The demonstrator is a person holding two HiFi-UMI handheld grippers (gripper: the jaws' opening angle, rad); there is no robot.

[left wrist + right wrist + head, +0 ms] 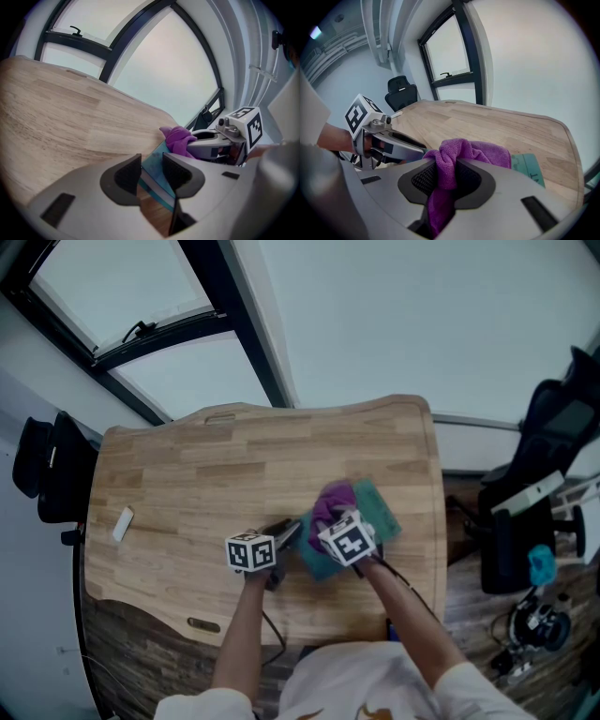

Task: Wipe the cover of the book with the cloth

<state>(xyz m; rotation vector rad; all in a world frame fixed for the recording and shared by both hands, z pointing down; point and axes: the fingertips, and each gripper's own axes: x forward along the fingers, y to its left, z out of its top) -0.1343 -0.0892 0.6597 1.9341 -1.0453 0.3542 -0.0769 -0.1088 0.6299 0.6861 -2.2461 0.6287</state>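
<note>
A teal book [380, 512] lies on the wooden table [206, 474], right of its middle. My left gripper [286, 535] is shut on the book's near-left corner; in the left gripper view the teal cover [157, 159] and pale page edge sit between its pads [151, 173]. My right gripper [326, 521] is shut on a bunched purple cloth [331, 502] that rests on the cover. In the right gripper view the cloth [464, 150] fills the jaws [446, 180], and part of the book [527, 166] shows to its right. The left gripper [417, 149] is close at the left.
A small white object [123, 523] lies near the table's left edge. Black office chairs stand at the left [47, 470] and at the right [553, 427]. Dark window frames [234, 324] run behind the table. Gear lies on the floor at the right [539, 615].
</note>
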